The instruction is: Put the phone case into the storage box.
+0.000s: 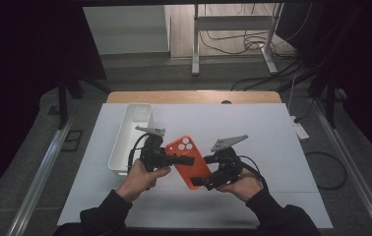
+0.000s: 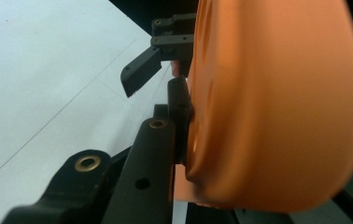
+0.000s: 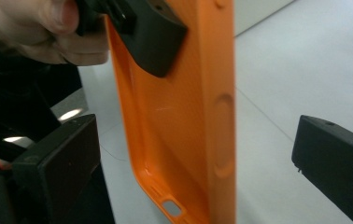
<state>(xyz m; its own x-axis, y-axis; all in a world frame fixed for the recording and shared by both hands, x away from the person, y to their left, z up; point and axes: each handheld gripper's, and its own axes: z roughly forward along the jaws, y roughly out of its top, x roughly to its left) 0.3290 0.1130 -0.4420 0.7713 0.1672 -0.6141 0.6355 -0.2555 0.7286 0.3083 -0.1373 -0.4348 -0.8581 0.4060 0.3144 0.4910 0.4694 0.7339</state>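
A: From above, where is the phone case (image 1: 189, 161)?

B: Held up over the middle of the counter (image 1: 272, 196), nearer its front edge, between the 2 tongs. The left tongs (image 1: 186, 160) are clamped across its middle; the right tongs (image 1: 201, 182) sit at its lower end.

A: What does the left gripper view add?

B: The case (image 2: 277, 102) bulges close to the lens, its side pressed against 1 black jaw of the left tongs (image 2: 184, 140), so they are shut on it. Beyond it, the right tongs (image 2: 165, 70) show with 1 jaw standing off the case's edge.

A: And the right gripper view?

B: It shows the hollow inside of the case (image 3: 179, 121), with a cut-out near its bottom end. The right tongs (image 3: 198, 158) are spread wide, the case between the jaws and touching neither. A jaw of the left tongs (image 3: 151, 37) presses the upper part, a hand (image 3: 39, 28) behind it.

A: Anything else nearby?

B: 1 white bin (image 1: 130, 137) along the counter's left edge, just beside the left tongs. Nothing lies under the case.
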